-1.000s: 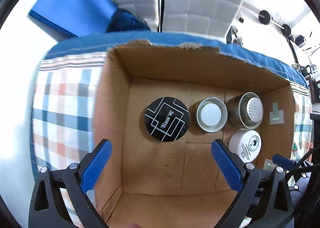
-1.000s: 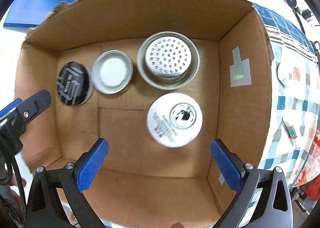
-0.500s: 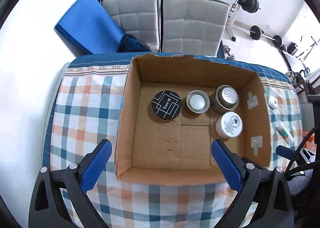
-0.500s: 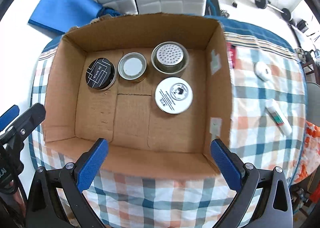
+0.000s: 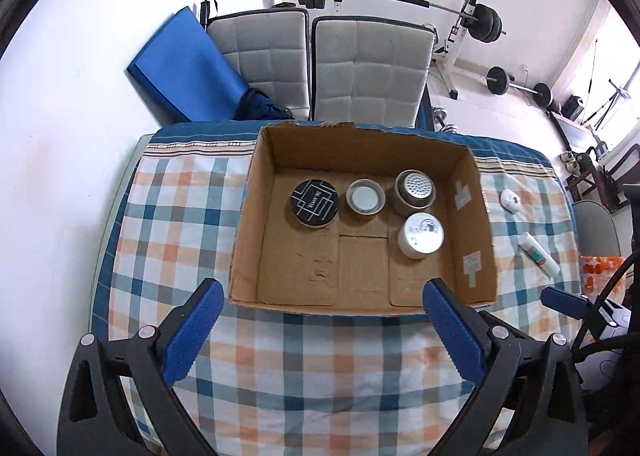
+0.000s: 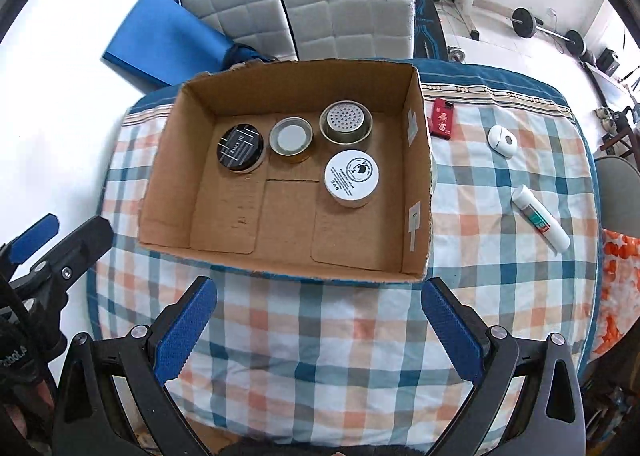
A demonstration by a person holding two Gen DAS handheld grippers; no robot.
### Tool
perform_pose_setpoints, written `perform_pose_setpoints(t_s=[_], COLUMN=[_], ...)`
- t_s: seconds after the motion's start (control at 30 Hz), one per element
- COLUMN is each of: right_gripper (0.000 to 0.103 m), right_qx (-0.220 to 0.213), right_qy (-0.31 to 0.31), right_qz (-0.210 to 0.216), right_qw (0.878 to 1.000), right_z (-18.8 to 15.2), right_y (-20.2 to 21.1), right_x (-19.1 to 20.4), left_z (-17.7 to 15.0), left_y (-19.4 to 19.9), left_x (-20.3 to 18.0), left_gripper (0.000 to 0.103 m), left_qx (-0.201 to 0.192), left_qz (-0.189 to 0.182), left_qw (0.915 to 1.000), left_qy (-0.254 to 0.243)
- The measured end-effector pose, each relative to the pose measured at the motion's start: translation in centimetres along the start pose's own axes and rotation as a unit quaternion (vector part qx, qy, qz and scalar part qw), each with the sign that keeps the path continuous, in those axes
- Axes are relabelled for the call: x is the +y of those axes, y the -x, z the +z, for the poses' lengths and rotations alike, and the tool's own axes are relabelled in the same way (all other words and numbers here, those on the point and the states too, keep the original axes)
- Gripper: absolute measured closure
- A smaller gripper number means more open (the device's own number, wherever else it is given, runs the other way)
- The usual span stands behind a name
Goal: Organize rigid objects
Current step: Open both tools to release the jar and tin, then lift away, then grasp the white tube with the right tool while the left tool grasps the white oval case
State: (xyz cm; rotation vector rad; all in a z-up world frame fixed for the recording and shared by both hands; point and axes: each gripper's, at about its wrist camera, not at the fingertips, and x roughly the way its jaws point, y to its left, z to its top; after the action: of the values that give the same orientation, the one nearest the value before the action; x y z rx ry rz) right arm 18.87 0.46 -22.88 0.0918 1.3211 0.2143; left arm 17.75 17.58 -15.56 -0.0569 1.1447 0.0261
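Observation:
An open cardboard box [image 5: 248,224] [image 6: 168,160] stands on the checked tablecloth. Inside are a black round tin [image 5: 315,202] [image 6: 240,148], a small metal tin with a white inside [image 5: 365,198] [image 6: 291,139], a metal tin with a perforated lid [image 5: 414,191] [image 6: 346,126] and a white jar [image 5: 421,234] [image 6: 351,176]. My left gripper [image 5: 320,330] is open and empty, above the cloth in front of the box. My right gripper [image 6: 318,326] is open and empty, likewise in front of the box.
On the cloth right of the box lie a red packet [image 6: 442,118], a white oval object [image 6: 502,140] [image 5: 511,200] and a white tube [image 6: 540,222] [image 5: 538,254]. Two grey chairs [image 5: 320,68], a blue mat [image 5: 180,68] and barbells stand behind the table.
Both grippers have pulled up and back out of the box, from close over the tins to in front of its near wall. The objects in the box have not moved.

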Motion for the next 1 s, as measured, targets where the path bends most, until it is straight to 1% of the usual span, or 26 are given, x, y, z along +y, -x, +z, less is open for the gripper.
perform_pose_setpoints(t_s=[0.13,0.3,0.4,0.53,0.57,0.67,0.77,0.87,1.0], right_gripper=[0.000,0.000,0.000,0.000,0.000,0.000,0.000,0.000,0.000], right_qx=[-0.006,-0.009,-0.012,-0.015,-0.011,0.011,0.040,0.050,0.096], right_qy=[-0.007,-0.033,-0.055,-0.085,-0.091,-0.115,-0.131,-0.122,-0.093], right_qz=[0.011,0.026,0.022,-0.009,-0.020,-0.040,-0.053,-0.052,-0.068], right_qw=[1.000,0.999,0.998,0.996,0.996,0.993,0.989,0.990,0.989], right_z=[-0.2,-0.1,0.5,1.9,2.4,3.4,4.5,5.8,6.9], right_y=[1.1,2.3,3.3,3.9,3.6,1.5,-1.6,-4.3,-9.7], right_x=[-1.3,-5.1,-8.8,-15.7,-17.8,-23.9,-29.2,-32.1,-34.6], left_z=[0.1,1.4,2.8,5.0,5.3,6.6,7.9,8.9,9.1], left_y=[0.6,1.1,0.4,-1.9,-2.5,-5.1,-8.4,-12.1,-15.9], left_x=[-1.8,-5.9,-10.0,-16.9,-18.1,-22.5,-26.0,-28.8,-31.0], left_gripper=[0.001,0.001,0.001,0.001,0.001,0.001,0.001,0.001,0.001], left_qx=[-0.003,-0.009,-0.009,0.005,0.009,0.027,0.044,0.071,0.101], left_qz=[-0.009,-0.034,-0.053,-0.085,-0.087,-0.095,-0.075,-0.050,-0.026], left_qw=[0.9999,0.9991,0.9975,0.9934,0.9928,0.9904,0.9906,0.9890,0.9859], left_qy=[-0.004,-0.022,-0.045,-0.077,-0.081,-0.096,-0.106,-0.120,-0.131])
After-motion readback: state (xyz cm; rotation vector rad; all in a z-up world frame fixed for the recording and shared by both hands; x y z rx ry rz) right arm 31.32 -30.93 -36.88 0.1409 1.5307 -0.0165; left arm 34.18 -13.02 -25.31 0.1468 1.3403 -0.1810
